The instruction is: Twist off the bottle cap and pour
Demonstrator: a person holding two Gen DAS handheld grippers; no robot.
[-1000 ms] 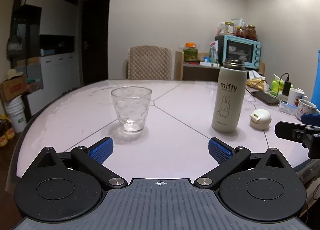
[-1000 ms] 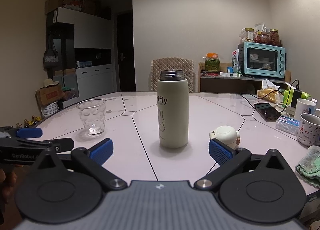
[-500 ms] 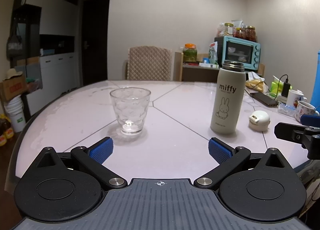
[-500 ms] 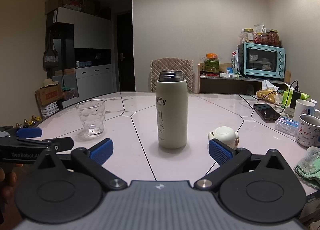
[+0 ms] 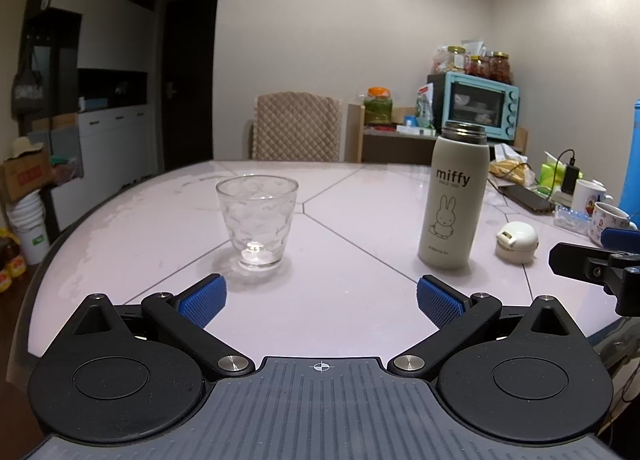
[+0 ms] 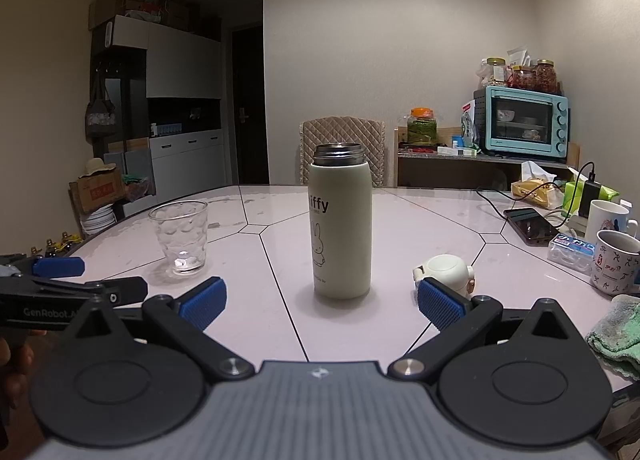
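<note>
- Nearest, the left gripper [image 5: 318,296] hung low over the near edge of the table [image 5: 360,320], its blue pads spread wide and grasping nothing.
- Likewise the right gripper [image 6: 320,302] was released, jaws wide apart, with the bottle [image 6: 340,224] standing upright straight ahead of the gap and clear of both pads.
- Each tool showed in the other's view: the left one to the left of the bottle [image 6: 60,284], the right one to its right [image 5: 600,256].
- The cream bottle [image 5: 456,196], printed with a rabbit and "miffy", had its steel neck bare and its mouth open.
- Its white cap [image 6: 446,272] lay on the table just to the right of the bottle, apart from it.
- A clear glass [image 5: 257,220] stood upright well to the left of the bottle; whether it held any liquid could not be told.
- Right of the bottle lay a green cloth [image 6: 618,330], two mugs [image 6: 614,264] and a dark phone [image 6: 528,226].
- Behind the bottle stood a quilted chair [image 6: 342,140], and farther right a teal oven [image 6: 524,120].
</note>
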